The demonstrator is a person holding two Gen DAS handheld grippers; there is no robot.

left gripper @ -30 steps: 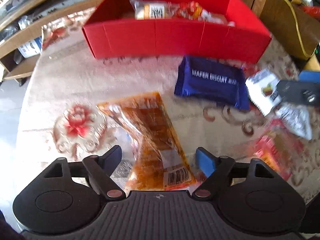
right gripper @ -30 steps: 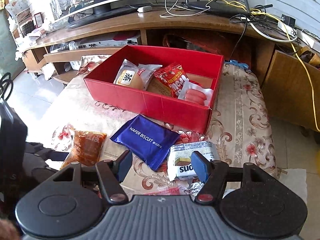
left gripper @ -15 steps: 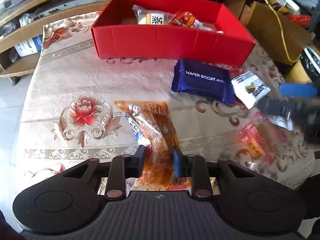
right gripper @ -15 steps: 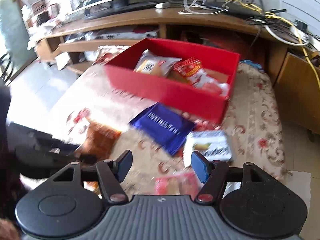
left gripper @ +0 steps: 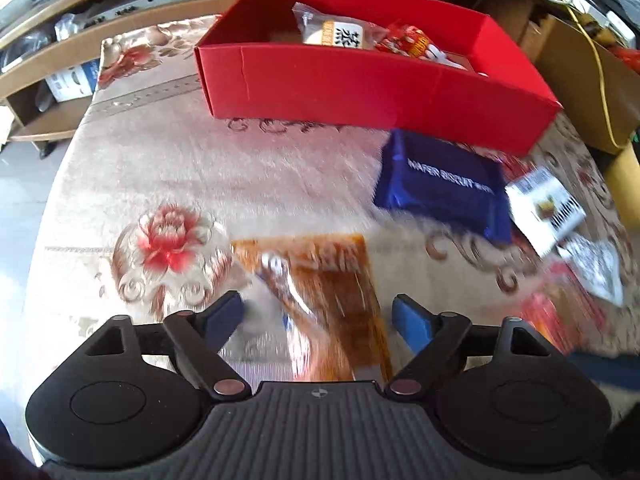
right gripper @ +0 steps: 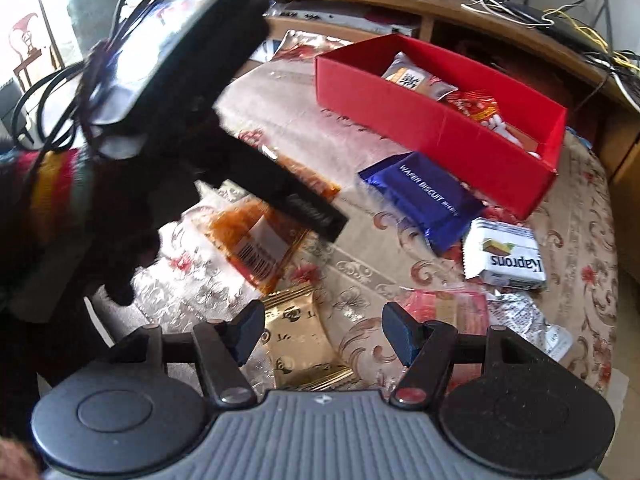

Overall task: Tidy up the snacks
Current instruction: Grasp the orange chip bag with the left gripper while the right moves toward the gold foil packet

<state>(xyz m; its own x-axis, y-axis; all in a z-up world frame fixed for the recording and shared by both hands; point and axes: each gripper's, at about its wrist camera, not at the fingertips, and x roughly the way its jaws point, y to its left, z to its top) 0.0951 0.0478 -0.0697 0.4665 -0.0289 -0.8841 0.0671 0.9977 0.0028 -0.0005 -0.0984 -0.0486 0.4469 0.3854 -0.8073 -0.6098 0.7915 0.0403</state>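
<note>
Orange snack packet (left gripper: 328, 300) lay between the spread fingers of left gripper (left gripper: 318, 316); right gripper (right gripper: 323, 330) released. Judged pick-up step; next: clench, carry to red box (left gripper: 360, 84).

A blue wafer packet (right gripper: 426, 199) near the red box read "WAFER BISCUIT". To its right, a white wrapper (right gripper: 505, 255) carried "Kaprons" upside down. An orange pouch (right gripper: 260, 248) bore an unreadable barcode label.
</note>
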